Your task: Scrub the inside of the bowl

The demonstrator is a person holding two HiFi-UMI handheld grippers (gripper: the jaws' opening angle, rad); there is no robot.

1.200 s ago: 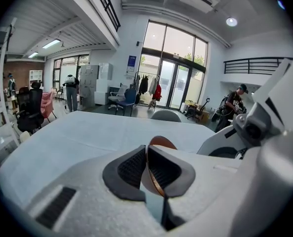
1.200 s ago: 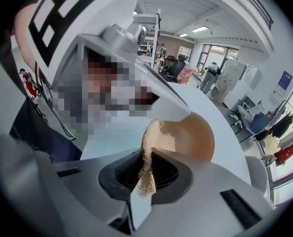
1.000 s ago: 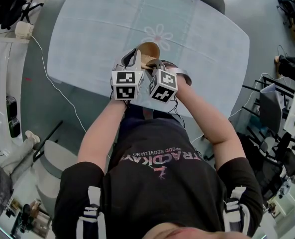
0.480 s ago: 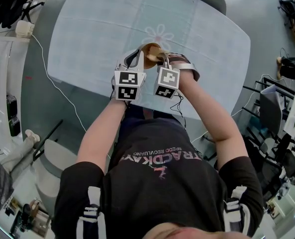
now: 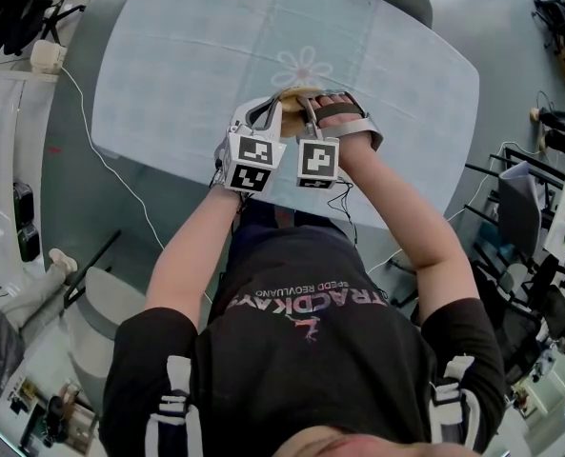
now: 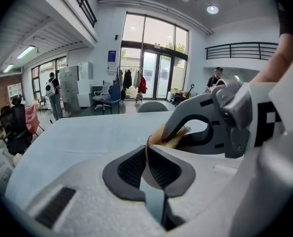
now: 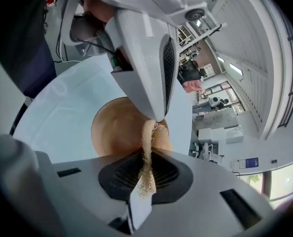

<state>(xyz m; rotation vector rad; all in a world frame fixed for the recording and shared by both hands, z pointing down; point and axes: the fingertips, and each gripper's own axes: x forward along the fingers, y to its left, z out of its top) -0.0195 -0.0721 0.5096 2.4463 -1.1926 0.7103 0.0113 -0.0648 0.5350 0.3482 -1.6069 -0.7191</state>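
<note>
The left gripper point(image 6: 148, 166) pinched only the rim of the bowl point(image 7: 115, 130) and the right gripper point(image 7: 146, 174) squeezed the scrubber point(image 7: 146, 154), so hard rubbing might have wrenched the bowl free.

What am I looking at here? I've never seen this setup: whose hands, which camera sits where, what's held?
No robot here: a person holds a tool in each hand, each ending in a two-finger claw and carrying a marker cube. The head view looks down from the person's head onto a cloth-covered table. The other two views ride on the tools and look along their claws. The left claw is shut on the rim of a tan bowl; the right claw is shut on a fibrous scrubber that reaches into the bowl.
</note>
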